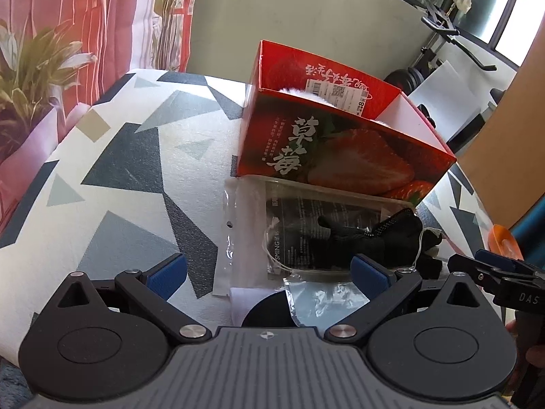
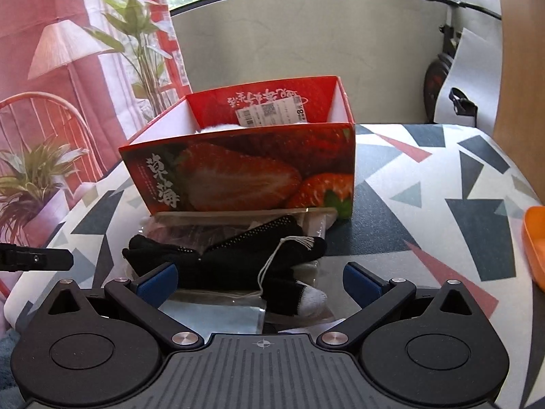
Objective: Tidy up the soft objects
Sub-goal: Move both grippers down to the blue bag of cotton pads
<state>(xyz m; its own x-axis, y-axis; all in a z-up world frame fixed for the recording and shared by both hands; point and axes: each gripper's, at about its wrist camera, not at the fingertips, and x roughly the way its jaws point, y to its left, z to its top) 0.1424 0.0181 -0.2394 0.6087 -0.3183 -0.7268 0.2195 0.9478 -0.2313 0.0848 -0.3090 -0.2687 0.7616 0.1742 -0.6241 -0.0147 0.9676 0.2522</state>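
Just ahead of right gripper (image 2: 260, 281), spread wide, black gloves (image 2: 238, 255) lie on plastic packet (image 1: 272, 231); left gripper (image 1: 269, 274) also spread. Pinch both glove layers, avoid plastic, lift over strawberry box (image 2: 245, 167) wall.

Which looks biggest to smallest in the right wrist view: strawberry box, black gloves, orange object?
1. Red cardboard strawberry box
2. Black knit gloves, nearer the camera, so true size is unsure
3. Orange plastic object, cut off by the frame edge
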